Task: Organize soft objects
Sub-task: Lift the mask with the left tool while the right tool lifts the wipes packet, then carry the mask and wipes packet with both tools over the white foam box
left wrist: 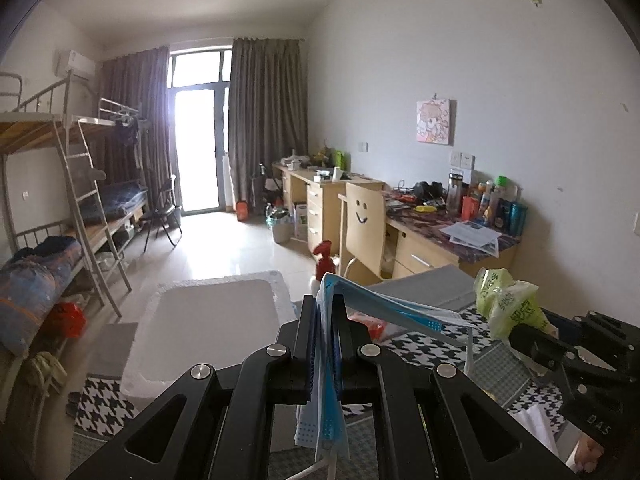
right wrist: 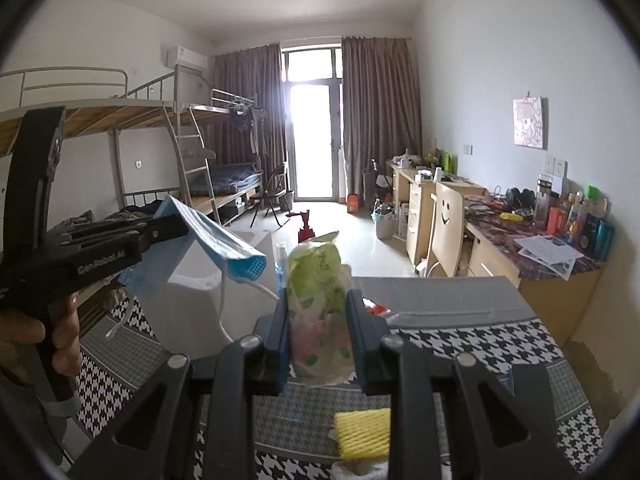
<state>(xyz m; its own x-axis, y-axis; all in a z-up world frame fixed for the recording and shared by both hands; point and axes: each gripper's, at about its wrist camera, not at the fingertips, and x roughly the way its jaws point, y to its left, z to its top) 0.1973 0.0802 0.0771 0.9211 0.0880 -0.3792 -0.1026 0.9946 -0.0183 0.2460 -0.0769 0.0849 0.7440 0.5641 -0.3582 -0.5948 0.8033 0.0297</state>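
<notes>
My left gripper (left wrist: 323, 312) is shut on a blue face mask (left wrist: 384, 308), which hangs over its fingers above the table; it also shows in the right wrist view (right wrist: 216, 240), at the left. My right gripper (right wrist: 319, 312) is shut on a green-and-white tissue pack (right wrist: 320, 300) held upright above the table; the pack also shows in the left wrist view (left wrist: 508, 300), at the right. A white foam box (left wrist: 208, 320) stands open below and ahead of the left gripper.
The table carries a houndstooth cloth (right wrist: 500, 344). A yellow foam net (right wrist: 364, 432) lies on it under the right gripper. A red packet (left wrist: 370, 326) lies behind the mask. A red spray bottle (left wrist: 324, 260), a chair (left wrist: 362, 232) and cluttered desks (left wrist: 460, 236) stand beyond.
</notes>
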